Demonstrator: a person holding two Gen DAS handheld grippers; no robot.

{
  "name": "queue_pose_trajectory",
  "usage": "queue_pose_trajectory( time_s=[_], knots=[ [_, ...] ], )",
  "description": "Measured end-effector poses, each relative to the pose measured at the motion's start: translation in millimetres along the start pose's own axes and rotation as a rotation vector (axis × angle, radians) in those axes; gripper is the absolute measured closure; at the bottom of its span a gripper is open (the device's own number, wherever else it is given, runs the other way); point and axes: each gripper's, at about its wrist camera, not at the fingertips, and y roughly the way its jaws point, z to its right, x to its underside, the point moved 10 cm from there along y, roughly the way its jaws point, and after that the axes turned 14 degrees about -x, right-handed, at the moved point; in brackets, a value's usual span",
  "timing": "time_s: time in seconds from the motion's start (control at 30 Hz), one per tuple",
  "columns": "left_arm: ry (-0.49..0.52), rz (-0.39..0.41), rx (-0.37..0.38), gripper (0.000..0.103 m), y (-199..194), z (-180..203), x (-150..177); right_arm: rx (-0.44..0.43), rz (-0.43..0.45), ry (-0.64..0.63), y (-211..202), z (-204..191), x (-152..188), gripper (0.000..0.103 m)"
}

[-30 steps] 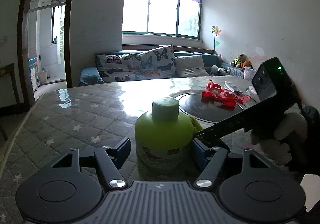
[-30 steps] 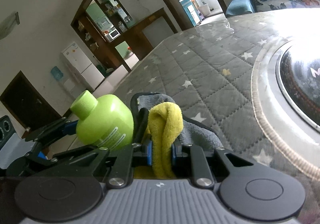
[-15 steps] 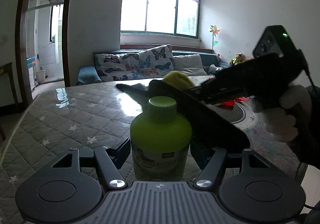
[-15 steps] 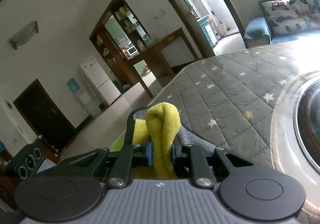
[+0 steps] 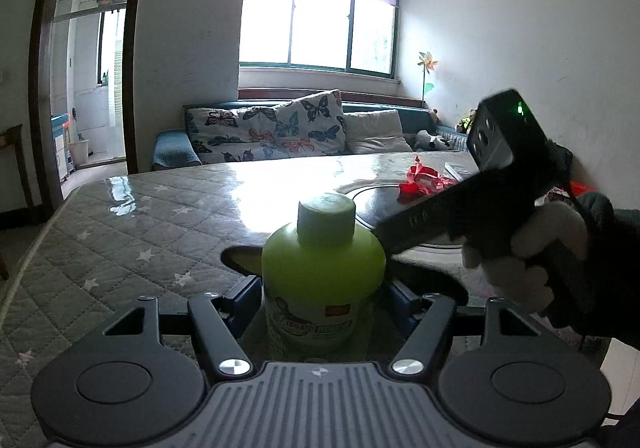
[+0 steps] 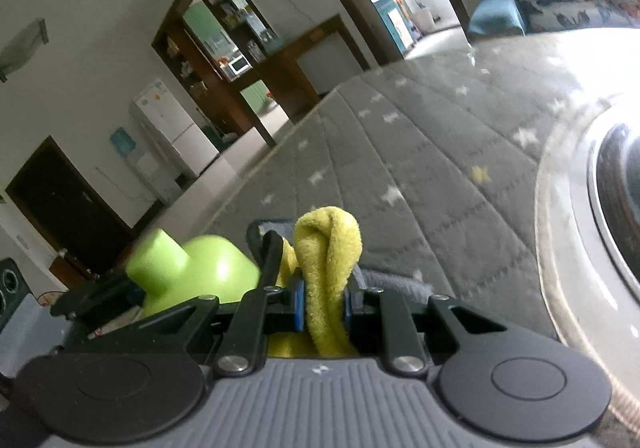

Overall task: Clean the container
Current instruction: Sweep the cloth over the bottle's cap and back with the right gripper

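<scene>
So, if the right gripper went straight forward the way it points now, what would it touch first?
Probably nothing solid soon. The right gripper, shut on the yellow cloth, points over the quilted table cover, and that way looks free. The green bottle lies to its left, off that line. Depth is unclear.

Lime-green bottle [image 5: 322, 272], yellow cloth [image 6: 328, 248]

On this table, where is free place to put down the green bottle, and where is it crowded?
Bare quilted cover lies left of the green bottle, out to the table edge, and past it toward the sofa. The right is crowded: the right hand-held gripper with yellow cloth, the round dark plate, red plastic.
</scene>
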Motion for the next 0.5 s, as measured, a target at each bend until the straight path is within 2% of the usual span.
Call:
queue_pose_trajectory(
  time_s=[0.33, 0.5],
  knots=[
    [0.009, 0.000, -0.012, 0.034, -7.7, -6.1, 2.3, -0.004, 0.005, 0.005, -21.4, -10.6, 21.9, 0.085],
    [0.009, -0.001, -0.013, 0.034, -6.2, -5.2, 1.0, -0.004, 0.001, 0.003, -19.7, -10.7, 22.7, 0.085]
  ],
)
